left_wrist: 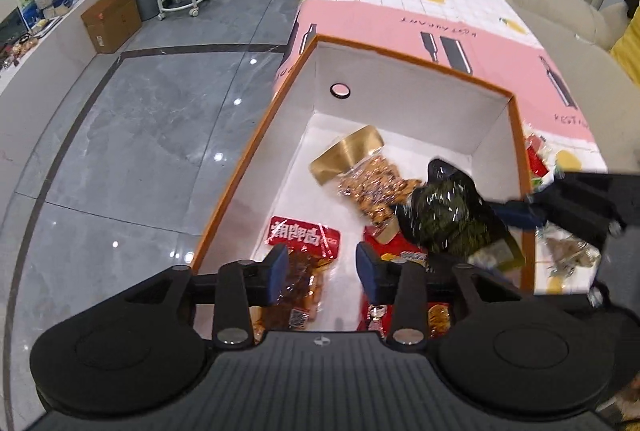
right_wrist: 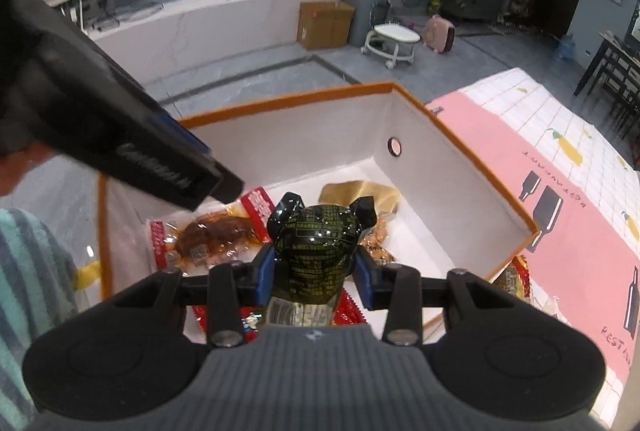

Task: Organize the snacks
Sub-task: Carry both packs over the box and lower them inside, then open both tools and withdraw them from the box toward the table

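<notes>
An orange-rimmed white box [left_wrist: 400, 87] [right_wrist: 300, 135] stands on the table and holds several snack packs. My right gripper [right_wrist: 316, 273] is shut on a black-and-green snack bag [right_wrist: 318, 243] and holds it over the box; the bag also shows in the left wrist view [left_wrist: 448, 215]. My left gripper [left_wrist: 322, 271] is open and empty above the box's near end, over a red pack of brown snacks [left_wrist: 300, 271]. A gold-topped bag of nuts [left_wrist: 360, 167] lies in the box middle. A red pack [left_wrist: 400, 255] lies under the black bag.
The table has a pink and white lemon-print cloth [left_wrist: 420, 3]. More snack packs [left_wrist: 568, 251] lie on the cloth right of the box. A beige sofa [left_wrist: 560, 7] runs along the table's right side. Grey tile floor [left_wrist: 140, 135] lies to the left.
</notes>
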The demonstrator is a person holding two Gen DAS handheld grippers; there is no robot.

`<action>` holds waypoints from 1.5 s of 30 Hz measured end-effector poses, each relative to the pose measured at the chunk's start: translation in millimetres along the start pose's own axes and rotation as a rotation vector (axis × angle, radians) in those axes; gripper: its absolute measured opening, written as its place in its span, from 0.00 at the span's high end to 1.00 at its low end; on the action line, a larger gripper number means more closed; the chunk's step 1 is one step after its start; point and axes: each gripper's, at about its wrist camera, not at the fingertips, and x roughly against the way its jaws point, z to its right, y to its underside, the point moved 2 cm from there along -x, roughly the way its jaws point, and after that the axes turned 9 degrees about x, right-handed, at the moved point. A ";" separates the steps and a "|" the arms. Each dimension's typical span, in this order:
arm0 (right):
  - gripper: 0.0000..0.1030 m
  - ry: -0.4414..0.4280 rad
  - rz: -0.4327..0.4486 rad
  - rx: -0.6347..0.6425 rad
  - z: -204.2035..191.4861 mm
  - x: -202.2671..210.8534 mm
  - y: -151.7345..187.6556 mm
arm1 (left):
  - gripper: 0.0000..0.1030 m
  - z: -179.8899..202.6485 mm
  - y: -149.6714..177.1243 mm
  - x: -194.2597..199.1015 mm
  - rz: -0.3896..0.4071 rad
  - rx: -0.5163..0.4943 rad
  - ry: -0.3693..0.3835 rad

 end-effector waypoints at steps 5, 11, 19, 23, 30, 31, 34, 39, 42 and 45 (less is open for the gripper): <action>0.63 0.104 -0.099 0.041 8.7 -29.5 -8.3 | 0.47 -2.1 1.9 -7.1 -0.018 -0.010 -0.025; 0.62 0.148 -0.201 0.112 10.5 -58.3 -14.7 | 0.44 -2.8 5.4 -16.8 -0.029 -0.028 -0.054; 0.55 0.179 -0.350 0.212 7.6 -87.1 -3.3 | 0.41 5.1 11.3 -17.1 -0.024 -0.088 -0.076; 0.47 0.180 -0.339 0.200 7.8 -82.4 -1.7 | 0.40 11.8 13.6 -16.9 -0.025 -0.111 -0.076; 0.40 0.139 -0.305 0.190 4.1 -62.2 -2.1 | 0.38 21.0 19.1 -7.4 -0.006 -0.122 -0.072; 0.40 0.140 -0.295 0.191 4.0 -58.1 -2.8 | 0.38 21.6 19.7 -5.5 -0.005 -0.122 -0.072; 0.37 0.147 -0.259 0.189 4.5 -42.1 -5.2 | 0.37 23.2 22.8 2.9 0.011 -0.107 -0.074; 0.34 0.153 -0.192 0.156 9.8 -9.1 -6.9 | 0.36 24.7 27.3 23.0 0.054 -0.066 -0.061; 0.34 0.167 -0.134 0.111 13.6 13.4 -3.5 | 0.33 34.4 32.3 37.8 0.110 -0.076 -0.075; 0.34 0.178 -0.078 0.065 16.8 38.8 4.9 | 0.33 46.2 36.3 50.2 0.142 -0.077 -0.047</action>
